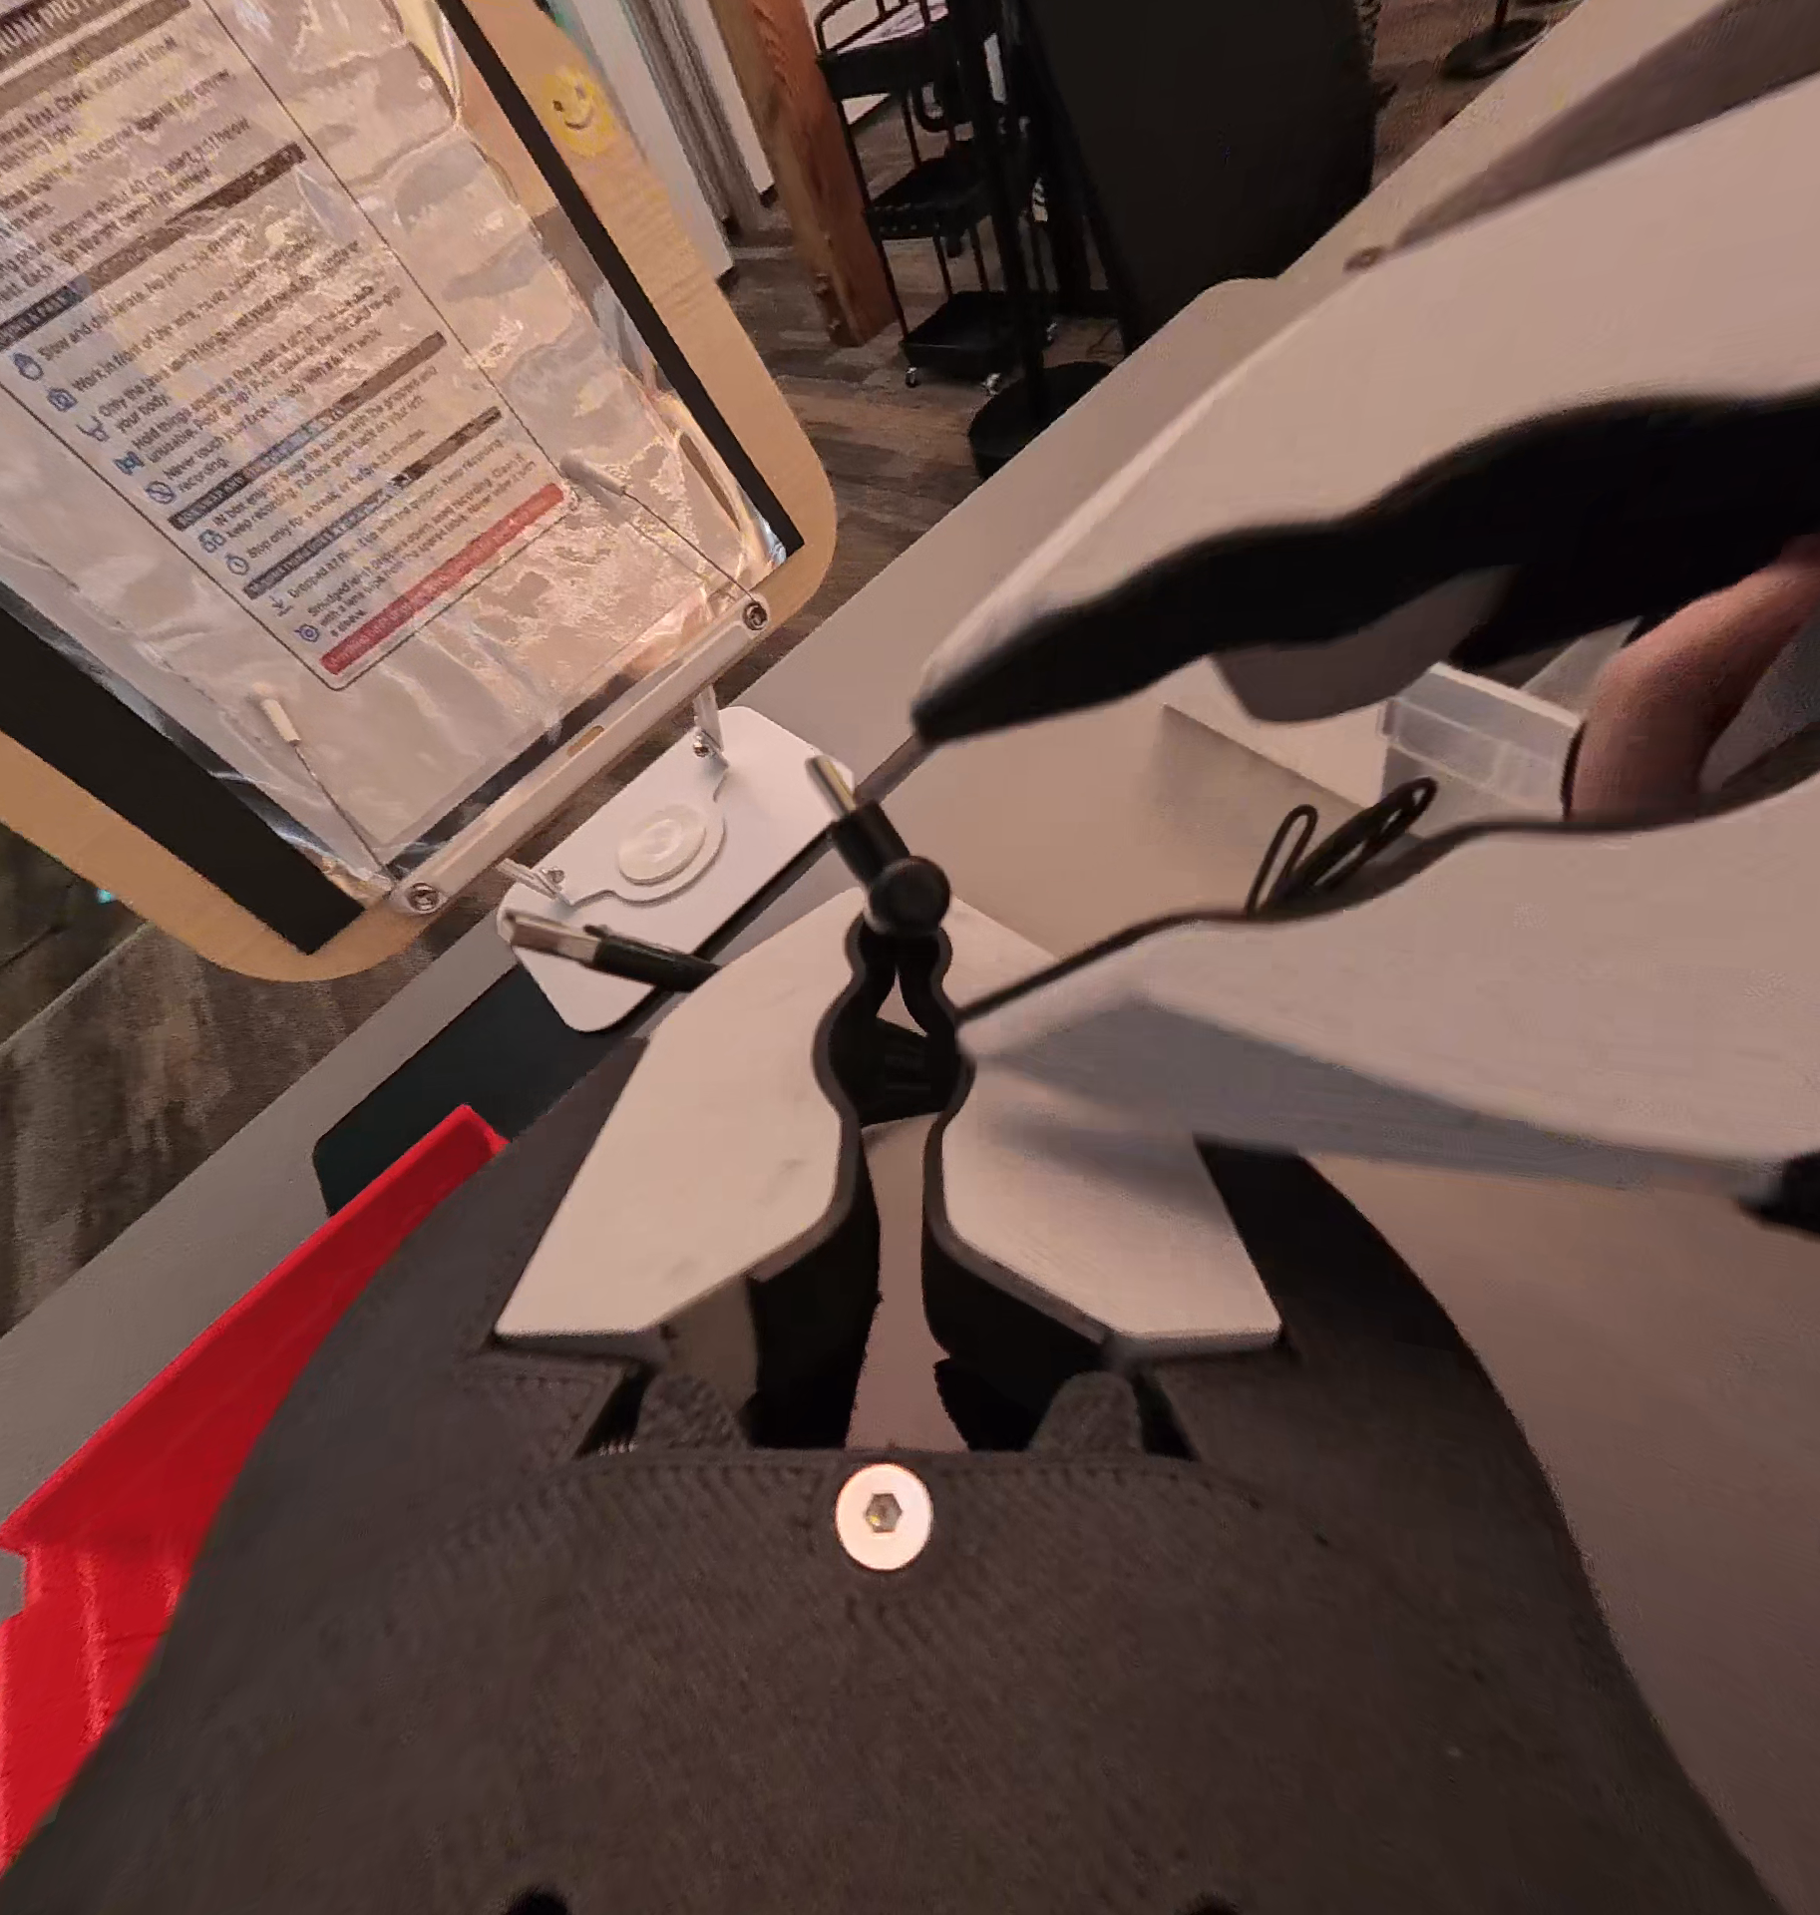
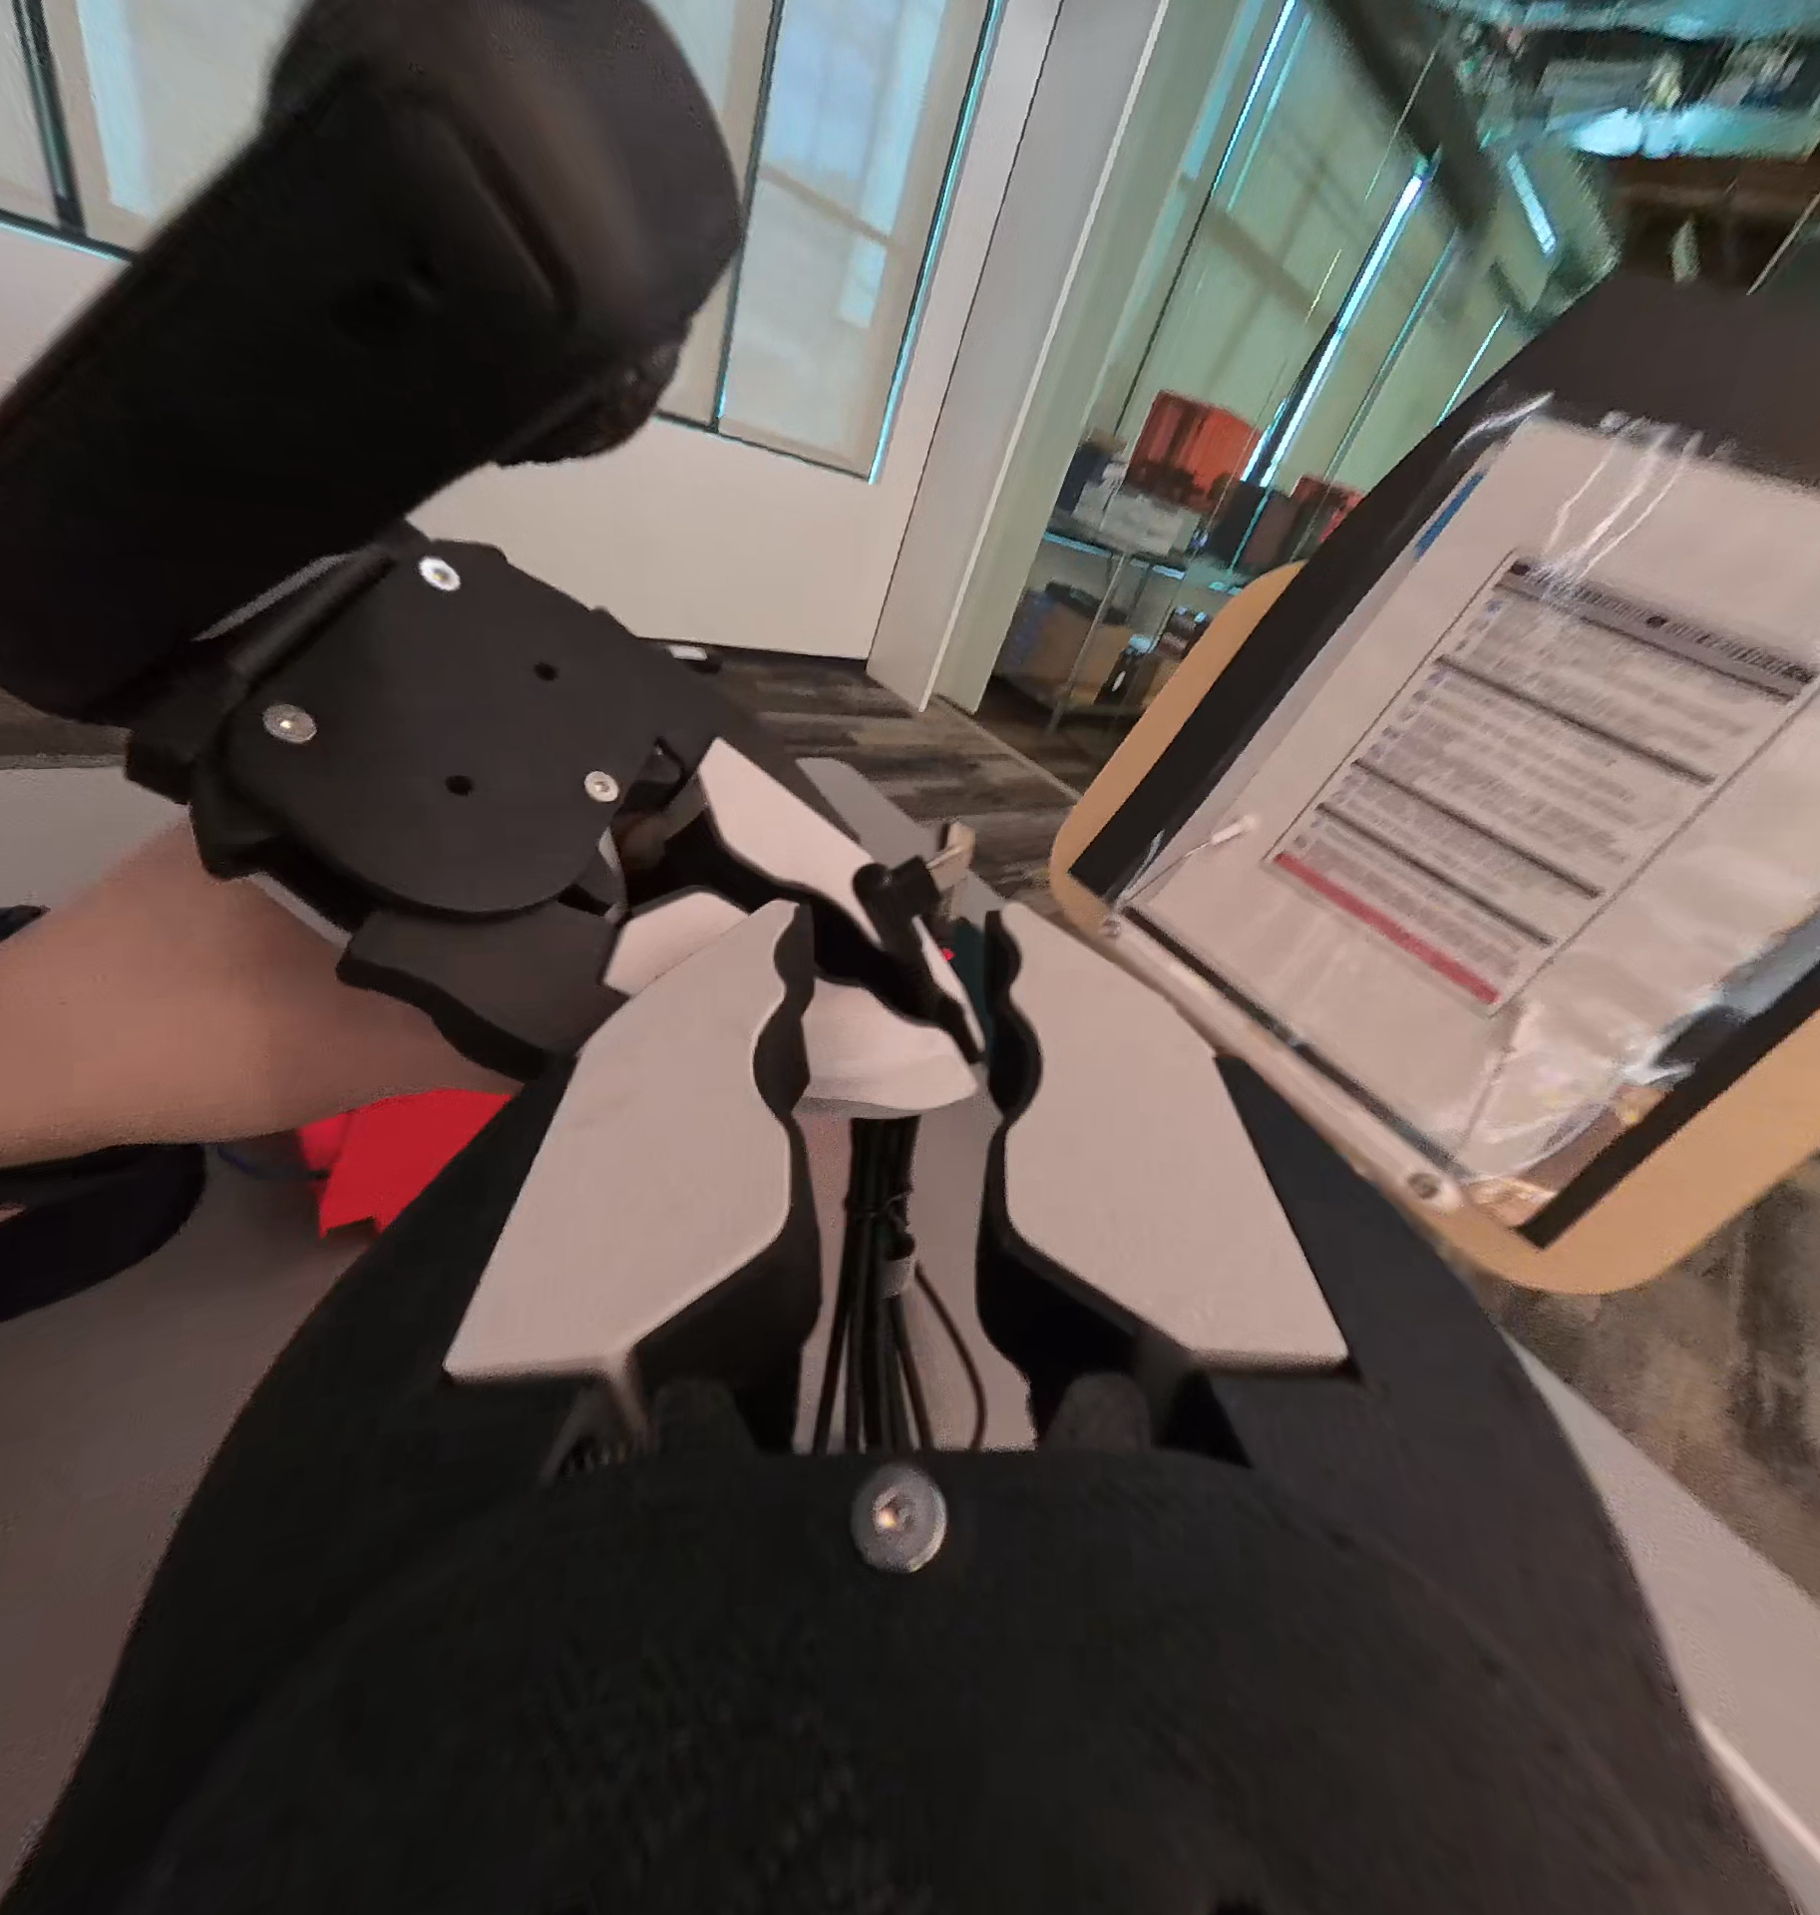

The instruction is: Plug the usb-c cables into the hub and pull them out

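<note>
My left gripper [image 1: 897,969] is shut on a black multi-head cable [image 1: 911,891]; a small black block [image 1: 895,1073] sits deeper between its fingers. Past the tips, a short metal-tipped plug [image 1: 831,790] points up-left and a USB-A plug [image 1: 574,938] sticks out to the left. My right gripper [image 1: 947,876] comes in from the right, open, with one finger above and one below the cable junction. In the right wrist view my right gripper [image 2: 900,964] is open and empty. The left gripper's fingers [image 2: 864,1047] hold the black cable [image 2: 895,891] in the gap.
A wood-framed board with a printed sheet [image 1: 367,415] stands on a white base [image 1: 667,839] at the table's far edge, and it also shows in the right wrist view [image 2: 1506,829]. A red part [image 1: 159,1451] lies at the left. A cable coil [image 1: 1341,839] and a clear box [image 1: 1475,725] are at the right. Tip to tip, the grippers are about 6 centimeters apart.
</note>
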A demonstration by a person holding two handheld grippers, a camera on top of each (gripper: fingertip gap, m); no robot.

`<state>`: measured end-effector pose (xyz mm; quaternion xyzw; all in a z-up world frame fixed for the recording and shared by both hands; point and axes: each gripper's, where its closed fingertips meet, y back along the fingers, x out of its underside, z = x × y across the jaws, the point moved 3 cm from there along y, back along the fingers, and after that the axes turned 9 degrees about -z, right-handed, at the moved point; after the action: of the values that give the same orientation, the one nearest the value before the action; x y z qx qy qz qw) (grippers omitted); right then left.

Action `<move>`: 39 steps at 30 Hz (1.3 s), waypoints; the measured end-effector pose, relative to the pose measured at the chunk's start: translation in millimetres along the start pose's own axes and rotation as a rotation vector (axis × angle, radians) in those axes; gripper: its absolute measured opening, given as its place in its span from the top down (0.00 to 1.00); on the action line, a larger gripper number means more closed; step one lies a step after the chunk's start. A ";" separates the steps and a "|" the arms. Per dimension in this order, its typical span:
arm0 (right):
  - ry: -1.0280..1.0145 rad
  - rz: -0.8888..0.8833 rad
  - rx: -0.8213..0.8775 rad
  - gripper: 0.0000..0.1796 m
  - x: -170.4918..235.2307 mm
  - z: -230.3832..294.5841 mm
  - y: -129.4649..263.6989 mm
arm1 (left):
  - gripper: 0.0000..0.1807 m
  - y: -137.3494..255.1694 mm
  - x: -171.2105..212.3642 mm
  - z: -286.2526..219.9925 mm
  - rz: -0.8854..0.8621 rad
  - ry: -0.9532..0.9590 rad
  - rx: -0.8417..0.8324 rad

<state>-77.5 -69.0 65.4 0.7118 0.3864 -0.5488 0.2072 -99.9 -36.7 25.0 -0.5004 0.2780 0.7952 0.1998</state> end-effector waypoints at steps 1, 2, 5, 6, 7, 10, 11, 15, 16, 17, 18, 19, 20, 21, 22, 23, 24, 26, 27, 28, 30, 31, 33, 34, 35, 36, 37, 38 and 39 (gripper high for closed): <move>-0.023 0.012 -0.011 0.83 4.3 2.3 -2.8 | 0.98 -0.3 0.2 0.0 0.004 -0.017 -0.015; -0.046 0.011 -0.008 0.85 6.8 2.3 -4.3 | 0.98 -0.3 0.1 0.3 0.004 -0.035 -0.032; -0.111 -0.018 0.007 0.86 8.6 -3.3 -4.8 | 0.98 0.7 -2.0 -1.2 0.000 -0.073 -0.059; -0.143 -0.032 0.010 0.87 9.0 -5.3 -4.7 | 0.98 1.2 -3.0 -2.2 -0.002 -0.085 -0.066; -0.175 -0.055 0.002 0.88 8.4 -5.8 -4.4 | 0.98 1.3 -3.5 -3.5 -0.001 -0.099 -0.071; -0.195 -0.103 0.008 0.95 8.0 -10.1 -2.7 | 0.98 0.6 -5.2 -9.7 -0.006 -0.113 -0.069; -0.171 -0.114 0.015 0.95 7.8 -11.9 -1.8 | 0.98 0.4 -6.0 -11.4 -0.012 -0.115 -0.065; -0.099 -0.095 -0.048 0.96 5.9 -13.5 1.1 | 0.97 4.8 -8.0 -14.6 -0.028 -0.100 -0.014; -0.101 -0.092 -0.084 0.96 5.1 -13.7 2.4 | 0.94 9.0 -9.3 -14.8 -0.026 -0.081 0.015; -0.104 -0.083 -0.109 0.96 5.5 -15.8 4.0 | 0.88 15.1 -11.8 -14.9 -0.022 -0.065 0.052; -0.108 -0.072 -0.152 0.96 6.1 -16.3 5.6 | 0.81 23.0 -13.8 -15.1 -0.010 -0.047 0.096; -0.114 -0.072 -0.222 0.96 6.0 -14.0 7.7 | 0.75 32.2 -14.2 -15.0 0.015 -0.027 0.144; -0.126 -0.058 -0.262 0.96 7.5 -14.5 9.6 | 0.67 42.0 -14.5 -16.7 0.036 -0.011 0.211; -0.139 -0.043 -0.311 0.96 9.4 -13.9 11.6 | 0.61 52.5 -15.2 -18.6 0.043 -0.002 0.280; -0.151 -0.045 -0.409 0.96 9.4 -7.4 15.4 | 0.62 62.3 -16.7 -18.5 0.029 0.003 0.333; -0.151 -0.057 -0.485 0.96 9.5 -1.8 19.5 | 0.65 70.4 -20.1 -16.7 -0.008 0.004 0.371; -0.151 -0.060 -0.522 0.96 10.3 0.2 21.9 | 0.69 76.8 -25.1 -14.4 -0.063 0.007 0.400; -0.170 -0.100 -0.670 0.96 8.0 12.9 31.1 | 0.76 86.3 -35.2 -10.1 -0.175 0.036 0.440; -0.182 -0.110 -0.715 0.96 7.2 16.9 33.7 | 0.78 89.4 -39.1 -10.2 -0.214 0.052 0.468; -0.198 -0.120 -0.762 0.96 6.0 21.3 36.6 | 0.81 91.2 -41.3 -12.1 -0.242 0.061 0.503; -0.214 -0.149 -0.826 0.96 2.9 27.8 41.1 | 0.82 92.2 -41.0 -21.7 -0.269 0.074 0.604; -0.223 -0.152 -0.843 0.96 2.3 29.5 42.1 | 0.82 92.9 -38.9 -29.3 -0.259 0.092 0.677; -0.222 -0.157 -0.880 0.96 2.3 33.5 45.0 | 0.81 91.2 -35.3 -40.4 -0.220 0.145 0.784; -0.216 -0.162 -0.890 0.96 2.2 34.8 46.2 | 0.81 87.7 -33.7 -42.2 -0.198 0.166 0.799; -0.217 -0.165 -0.906 0.96 1.9 36.2 47.5 | 0.83 84.1 -32.1 -43.6 -0.182 0.184 0.809; -0.221 -0.168 -0.921 0.96 1.5 37.3 48.7 | 0.84 81.9 -31.1 -46.2 -0.176 0.196 0.829; -0.224 -0.170 -0.931 0.96 1.5 38.1 49.6 | 0.85 80.8 -30.7 -49.1 -0.178 0.203 0.855; -0.225 -0.168 -0.941 0.96 1.9 38.4 50.6 | 0.85 80.1 -31.1 -50.6 -0.186 0.207 0.872; -0.231 -0.170 -0.936 0.96 1.7 36.5 50.9 | 0.86 78.8 -31.9 -49.7 -0.201 0.206 0.869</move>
<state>-60.5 -126.0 45.9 0.4425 0.6230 -0.4064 0.5009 -99.5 -130.2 55.9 -0.4711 0.5544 0.5275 0.4388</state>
